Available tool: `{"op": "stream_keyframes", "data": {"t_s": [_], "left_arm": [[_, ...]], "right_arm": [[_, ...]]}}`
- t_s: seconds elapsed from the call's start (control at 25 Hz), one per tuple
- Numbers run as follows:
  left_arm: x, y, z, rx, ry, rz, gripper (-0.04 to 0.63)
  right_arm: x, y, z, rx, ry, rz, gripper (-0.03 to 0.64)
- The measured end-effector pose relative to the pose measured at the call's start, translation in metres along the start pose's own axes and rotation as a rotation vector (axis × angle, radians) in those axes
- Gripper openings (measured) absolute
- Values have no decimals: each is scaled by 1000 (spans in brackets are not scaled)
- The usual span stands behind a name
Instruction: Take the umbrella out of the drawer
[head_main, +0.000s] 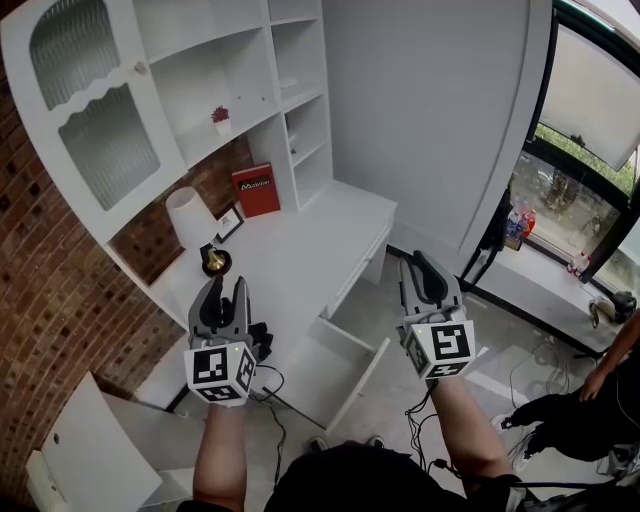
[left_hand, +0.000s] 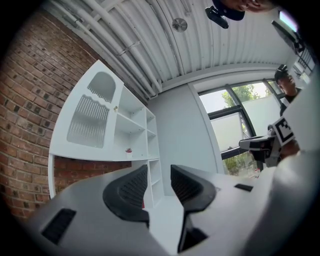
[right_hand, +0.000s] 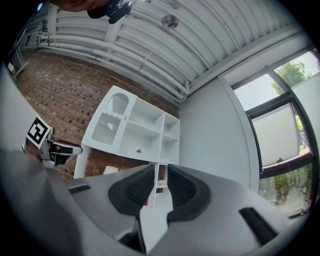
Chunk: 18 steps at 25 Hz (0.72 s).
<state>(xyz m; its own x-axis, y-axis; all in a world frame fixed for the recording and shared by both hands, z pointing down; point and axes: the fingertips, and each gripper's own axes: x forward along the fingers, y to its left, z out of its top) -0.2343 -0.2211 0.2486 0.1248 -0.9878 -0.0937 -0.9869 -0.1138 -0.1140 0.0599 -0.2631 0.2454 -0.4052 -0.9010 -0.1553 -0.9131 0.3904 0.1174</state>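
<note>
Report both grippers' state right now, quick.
Left gripper: open, jaws a little apart, nothing between them.
Right gripper: open, jaws a little apart, nothing between them.

the red book (head_main: 256, 190) standing far left on the white surface (head_main: 310, 250) bears a short white word, too small to read. no other print is legible.
</note>
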Motion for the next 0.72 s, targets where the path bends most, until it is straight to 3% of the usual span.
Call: {"op": "stream_keyframes", "data": {"t_s": [0.72], "left_arm": [[1,1,-15,-20,35,-11,144]], "right_arm": [[10,13,-13,-12,41,28,70]]}}
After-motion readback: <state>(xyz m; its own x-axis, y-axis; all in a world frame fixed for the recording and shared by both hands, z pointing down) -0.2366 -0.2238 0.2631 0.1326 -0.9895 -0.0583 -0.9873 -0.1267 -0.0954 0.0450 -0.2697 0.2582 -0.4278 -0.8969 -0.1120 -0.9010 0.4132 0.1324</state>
